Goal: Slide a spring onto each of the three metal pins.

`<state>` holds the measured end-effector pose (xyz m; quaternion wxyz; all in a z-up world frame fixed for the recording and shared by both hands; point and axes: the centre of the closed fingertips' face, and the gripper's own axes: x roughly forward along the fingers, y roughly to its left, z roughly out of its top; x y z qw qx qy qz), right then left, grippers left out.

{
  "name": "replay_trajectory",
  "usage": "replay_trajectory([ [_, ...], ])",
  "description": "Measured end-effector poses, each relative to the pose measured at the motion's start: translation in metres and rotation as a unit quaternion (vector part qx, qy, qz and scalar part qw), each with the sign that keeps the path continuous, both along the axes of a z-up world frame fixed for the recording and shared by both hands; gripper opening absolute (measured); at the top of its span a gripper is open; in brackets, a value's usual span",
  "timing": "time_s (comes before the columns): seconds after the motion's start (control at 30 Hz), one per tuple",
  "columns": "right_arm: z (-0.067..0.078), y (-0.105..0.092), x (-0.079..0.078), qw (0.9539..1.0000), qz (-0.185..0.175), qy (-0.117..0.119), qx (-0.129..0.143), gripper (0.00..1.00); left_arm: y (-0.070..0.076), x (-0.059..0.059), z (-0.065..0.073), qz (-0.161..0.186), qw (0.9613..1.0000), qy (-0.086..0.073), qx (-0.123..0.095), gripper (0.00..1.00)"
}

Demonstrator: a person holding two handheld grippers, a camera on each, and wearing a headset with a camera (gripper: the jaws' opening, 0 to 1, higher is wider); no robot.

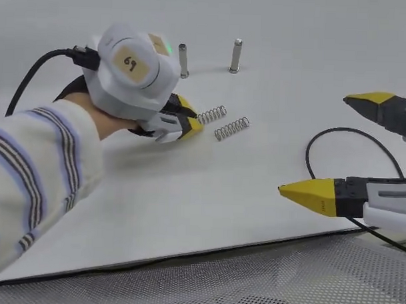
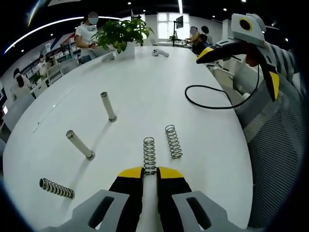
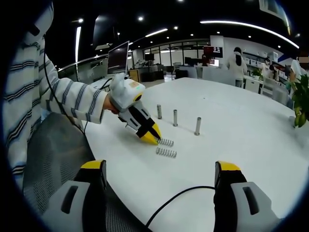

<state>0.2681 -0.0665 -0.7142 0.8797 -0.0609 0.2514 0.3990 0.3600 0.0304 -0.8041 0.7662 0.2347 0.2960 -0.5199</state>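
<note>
A striped sleeve (image 1: 36, 166) crowds the near left of the head view and carries the left gripper (image 1: 193, 119) low over the white bench (image 1: 187, 211). Its fingers (image 2: 131, 174) look clenched on the near end of the held spring (image 2: 149, 154). That spring lies flat, with its long axis running straight ahead of them. A loose spring (image 2: 173, 141) lies just to its right, nearly parallel.

Ahead and to the left stand the nearer bare pin (image 2: 79, 144) and the farther bare pin (image 2: 108, 106). The sprung pin (image 2: 56, 188) beside them appears to wear a coil already. The held spring would need tipping upright to meet a pin.

The right gripper (image 1: 313, 144) is well apart, its fingers released and empty, by a black cable (image 1: 350, 129). The bench is smooth and edged by grey mesh (image 1: 251, 287). The room is an open office with a potted plant (image 2: 120, 34).
</note>
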Motion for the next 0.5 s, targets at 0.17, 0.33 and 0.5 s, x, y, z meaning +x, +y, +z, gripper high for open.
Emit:
replay_trajectory([
  [0.17,0.001,0.000,0.001,1.0000,-0.001,-0.001,0.002,0.91,0.003,0.002,0.000,0.015,0.9999,0.004,-0.001,0.03],
  [0.33,0.002,-0.001,0.002,1.0000,-0.003,-0.004,0.002,0.91,0.004,0.006,0.004,0.038,0.9991,0.006,-0.017,0.03],
  [0.5,0.005,-0.003,0.004,0.9999,-0.007,-0.008,0.004,0.90,0.009,0.008,0.011,0.052,0.9982,0.009,-0.028,0.03],
])
